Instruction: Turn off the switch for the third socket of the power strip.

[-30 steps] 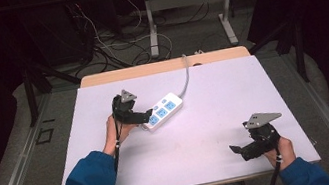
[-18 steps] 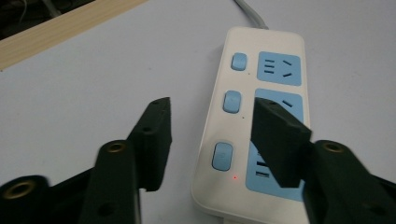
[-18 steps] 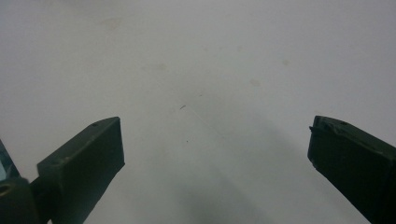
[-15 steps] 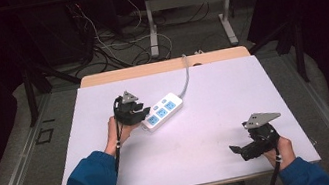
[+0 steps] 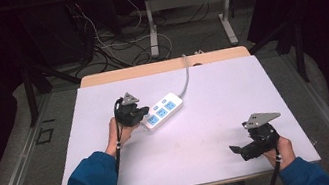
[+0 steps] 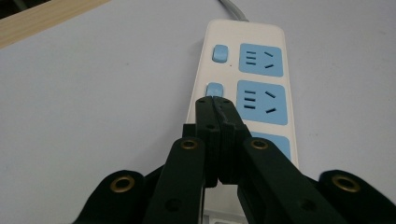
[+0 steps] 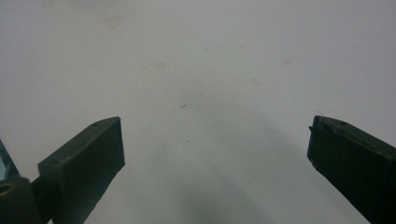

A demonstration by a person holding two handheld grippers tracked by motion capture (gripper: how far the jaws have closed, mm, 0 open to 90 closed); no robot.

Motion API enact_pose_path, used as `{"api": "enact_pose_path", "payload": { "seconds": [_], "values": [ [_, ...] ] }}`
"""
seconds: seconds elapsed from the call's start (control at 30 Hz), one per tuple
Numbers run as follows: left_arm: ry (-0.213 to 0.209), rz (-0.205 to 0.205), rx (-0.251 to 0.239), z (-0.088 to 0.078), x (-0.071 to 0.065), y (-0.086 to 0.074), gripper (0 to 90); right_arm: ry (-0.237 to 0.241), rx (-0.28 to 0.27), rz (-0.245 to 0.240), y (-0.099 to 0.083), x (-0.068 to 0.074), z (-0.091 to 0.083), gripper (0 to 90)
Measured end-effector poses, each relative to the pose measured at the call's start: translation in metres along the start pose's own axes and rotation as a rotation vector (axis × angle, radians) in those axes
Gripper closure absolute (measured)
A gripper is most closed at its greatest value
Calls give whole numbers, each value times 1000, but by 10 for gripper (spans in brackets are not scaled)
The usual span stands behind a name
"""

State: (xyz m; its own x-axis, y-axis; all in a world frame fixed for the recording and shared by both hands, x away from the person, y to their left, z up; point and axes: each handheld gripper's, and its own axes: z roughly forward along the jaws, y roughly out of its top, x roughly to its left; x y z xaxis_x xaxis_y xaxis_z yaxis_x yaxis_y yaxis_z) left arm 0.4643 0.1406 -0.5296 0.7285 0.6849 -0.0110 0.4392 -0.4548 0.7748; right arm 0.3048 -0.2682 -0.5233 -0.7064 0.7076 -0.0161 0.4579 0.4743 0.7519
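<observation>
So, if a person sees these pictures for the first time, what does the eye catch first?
Probably the white power strip with blue sockets, near the middle of the pale table. The left gripper has just closed its jaws, nothing between them, tips at a blue switch. The right gripper rests open near the table's front right corner.

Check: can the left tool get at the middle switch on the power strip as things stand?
Probably yes. The left tool is shut, nothing between its jaws, and its tips sit right at the middle blue switch of the power strip. Nothing lies between them. Actual contact cannot be told. The right tool rests far off.
</observation>
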Motion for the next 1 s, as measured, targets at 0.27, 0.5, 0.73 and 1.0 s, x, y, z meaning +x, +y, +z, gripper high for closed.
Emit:
{"api": "enact_pose_path", "payload": {
  "seconds": [0.27,0.5,0.73,1.0],
  "values": [
    [3,-4,17,5,1,-6,900,-1,3,0,0,0,0,35],
    [-1,9,24,8,1,-8,900,0,6,2,0,1,0,39],
    [5,11,21,8,0,-8,900,-6,1,2,-1,1,0,39],
    [-7,10,20,7,2,-10,900,-5,1,-1,-1,2,1,40]
  ]
}}
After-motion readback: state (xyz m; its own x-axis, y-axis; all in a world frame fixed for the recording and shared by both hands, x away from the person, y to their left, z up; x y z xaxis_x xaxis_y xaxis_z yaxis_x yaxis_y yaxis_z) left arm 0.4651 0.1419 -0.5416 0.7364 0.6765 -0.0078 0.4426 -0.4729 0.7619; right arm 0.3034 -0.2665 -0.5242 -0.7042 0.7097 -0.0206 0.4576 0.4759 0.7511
